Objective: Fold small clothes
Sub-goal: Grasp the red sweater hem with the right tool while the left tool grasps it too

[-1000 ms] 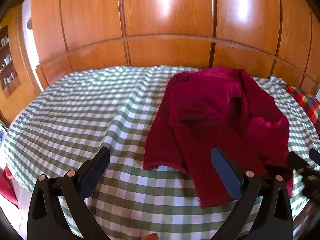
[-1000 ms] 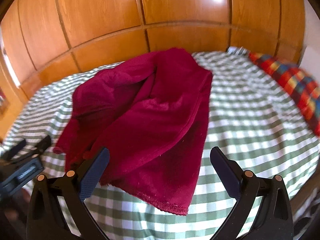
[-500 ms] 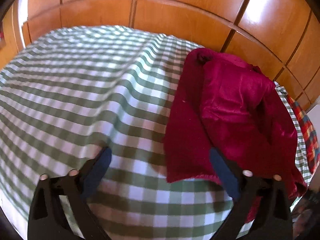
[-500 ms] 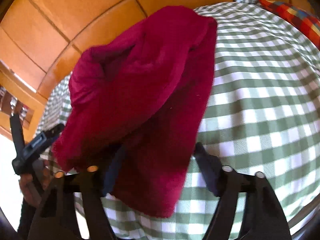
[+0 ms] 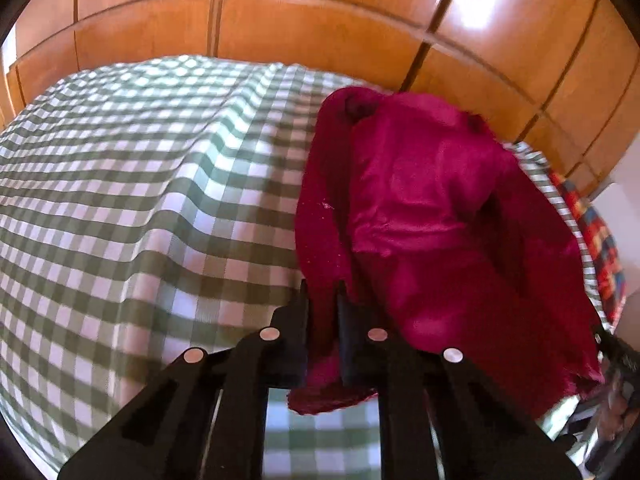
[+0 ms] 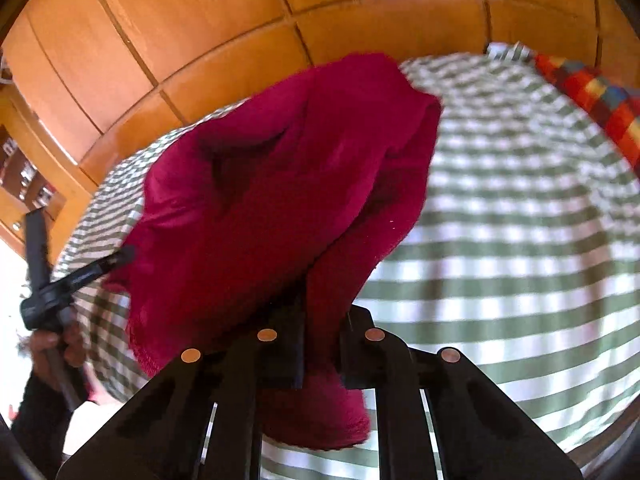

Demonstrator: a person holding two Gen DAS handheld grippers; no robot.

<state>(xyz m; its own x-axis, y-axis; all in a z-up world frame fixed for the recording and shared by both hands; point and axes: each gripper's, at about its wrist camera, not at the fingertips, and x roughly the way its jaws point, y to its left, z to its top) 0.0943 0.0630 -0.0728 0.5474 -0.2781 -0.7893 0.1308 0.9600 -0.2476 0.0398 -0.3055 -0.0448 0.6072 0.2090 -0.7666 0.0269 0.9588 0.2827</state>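
- Crimson garment (image 5: 432, 216), a small piece of velvety clothing, lies bunched on a bed spread with a green-and-white checked cloth (image 5: 132, 208), toward the right of the left wrist view and left of centre in the right wrist view.
- Far left in the right wrist view, a person's hand (image 6: 52, 344) holds the handle of the left gripper (image 5: 322, 312), whose black frame reaches to the garment's left hem.
- In its own wrist view, the left gripper's two fingers (image 5: 298, 320) stand closed together with a fold of the garment's near left edge pinched between them; a scrap of hem hangs below the fingers.
- Centre of both views, the garment rises in loose folds; its far end reaches close to the orange wooden panels (image 5: 304, 28) behind the bed.
- The right gripper (image 6: 322, 320) is likewise clamped on the garment, its fingers (image 6: 354, 344) drawn in on a thick roll of the near right edge, with a rounded lump of cloth below them.
- Motion blur softens the right wrist view, so whether the pinched edge is lifted clear of the checked cloth cannot be told.
- At the right, a multicoloured plaid fabric (image 6: 600, 100) lies along the bed's far edge, apart from the garment.
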